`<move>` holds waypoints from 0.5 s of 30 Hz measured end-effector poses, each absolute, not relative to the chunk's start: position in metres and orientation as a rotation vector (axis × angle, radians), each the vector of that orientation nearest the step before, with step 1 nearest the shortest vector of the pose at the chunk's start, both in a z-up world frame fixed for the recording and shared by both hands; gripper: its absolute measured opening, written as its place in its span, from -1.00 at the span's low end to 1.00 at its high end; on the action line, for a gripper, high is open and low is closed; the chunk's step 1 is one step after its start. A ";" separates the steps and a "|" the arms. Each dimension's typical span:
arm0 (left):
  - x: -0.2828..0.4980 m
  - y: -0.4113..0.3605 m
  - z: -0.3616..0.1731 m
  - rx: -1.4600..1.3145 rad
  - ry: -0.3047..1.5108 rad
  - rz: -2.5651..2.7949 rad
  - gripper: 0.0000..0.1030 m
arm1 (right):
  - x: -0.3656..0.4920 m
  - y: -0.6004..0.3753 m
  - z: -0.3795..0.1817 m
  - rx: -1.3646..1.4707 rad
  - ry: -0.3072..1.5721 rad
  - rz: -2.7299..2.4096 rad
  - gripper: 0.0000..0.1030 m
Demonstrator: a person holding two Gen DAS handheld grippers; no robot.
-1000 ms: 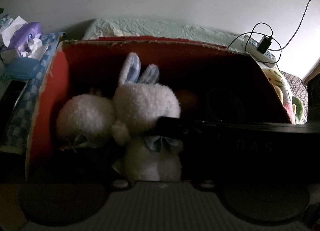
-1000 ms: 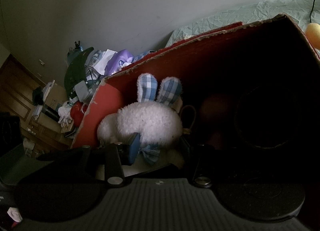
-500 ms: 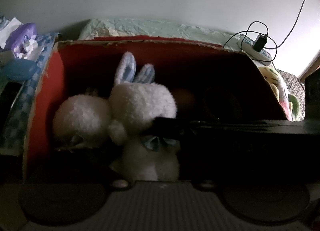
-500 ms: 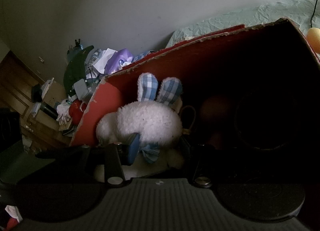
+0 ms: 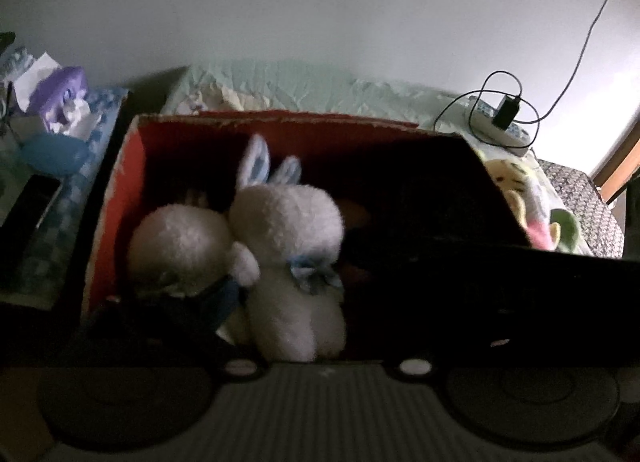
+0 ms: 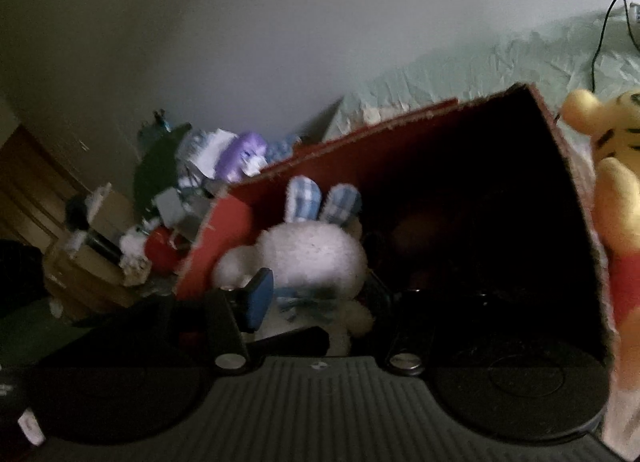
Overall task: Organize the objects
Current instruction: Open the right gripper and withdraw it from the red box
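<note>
Blue-padded right hand-held gripper point(image 6: 312, 298) at lower centre, spread wide around bunny point(image 6: 312, 258), gripping nothing. Left hand-held gripper's opening too dark to tell. Bunny upright inside red box point(image 5: 120, 197), centre-left. Risk: snagging bunny on withdrawal, toppling it onto second plush point(image 5: 180, 246).

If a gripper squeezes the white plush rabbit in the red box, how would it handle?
The rabbit looks fluffy and stuffed, so it would probably squash and feel light. Its checked ears would likely flop. Breakage seems unlikely.

Right claw point(image 6: 316, 298): black body, ribbed gray base, silver screws, blue pad.
</note>
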State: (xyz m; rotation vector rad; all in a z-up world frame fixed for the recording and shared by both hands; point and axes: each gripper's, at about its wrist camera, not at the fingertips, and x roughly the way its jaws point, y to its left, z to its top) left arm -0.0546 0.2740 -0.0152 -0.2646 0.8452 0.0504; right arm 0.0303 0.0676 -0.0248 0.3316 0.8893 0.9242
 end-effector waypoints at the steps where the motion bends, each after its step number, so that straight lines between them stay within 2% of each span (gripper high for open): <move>1: -0.058 0.272 -0.012 -0.259 0.840 0.048 0.84 | 0.028 0.063 -0.023 0.346 0.884 0.927 0.09; 15: -0.072 0.194 0.022 -0.190 0.759 -0.128 0.84 | 0.019 -0.044 -0.015 0.600 0.800 0.884 0.00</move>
